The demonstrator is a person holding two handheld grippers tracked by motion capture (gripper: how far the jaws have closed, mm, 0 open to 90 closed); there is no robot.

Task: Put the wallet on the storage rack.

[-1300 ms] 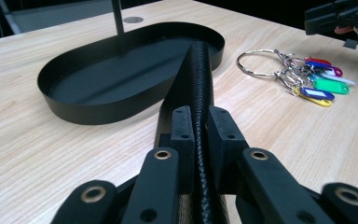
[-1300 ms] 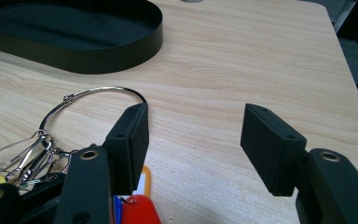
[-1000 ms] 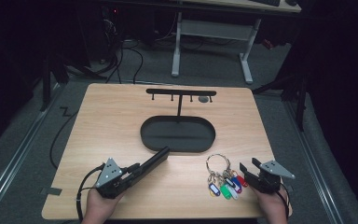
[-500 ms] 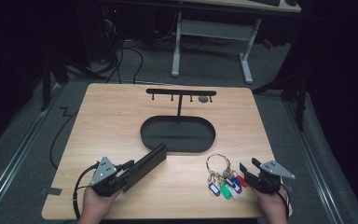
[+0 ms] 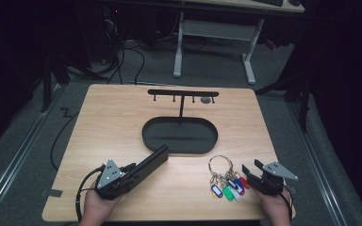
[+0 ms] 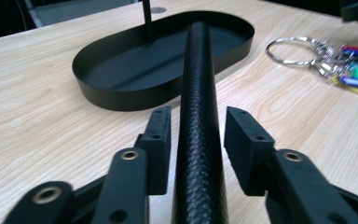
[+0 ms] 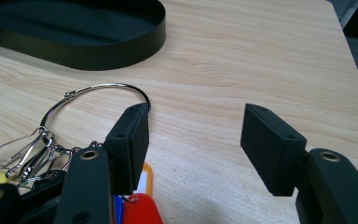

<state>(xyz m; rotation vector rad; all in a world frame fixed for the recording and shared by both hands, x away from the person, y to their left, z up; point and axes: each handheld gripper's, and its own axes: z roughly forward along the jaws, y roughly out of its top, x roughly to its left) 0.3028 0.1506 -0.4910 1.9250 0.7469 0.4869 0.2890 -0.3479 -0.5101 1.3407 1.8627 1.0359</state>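
Ahead of the left gripper point(image 5: 147, 165) stood a black oval tray point(image 5: 147, 136) with a thin post rising from it to a hook bar point(image 5: 183, 93); the tray's rim lay just past the tip of the long black textured case point(image 6: 199, 116) that ran out between the jaws. The jaws sat narrow about the case, one close on each side, though whether they pressed it I could not tell from the left gripper view. The case's near end was cut off at the bottom of that view.

The right gripper point(image 7: 193, 149) was spread wide and held nothing. Just to the left of it lay a key ring point(image 7: 98, 93) with coloured tags point(image 5: 228, 188); its left jaw covered part of the tags, and the ring's wire passed behind the jaw tip. The tray stood farther ahead on the wooden table point(image 5: 113, 122).
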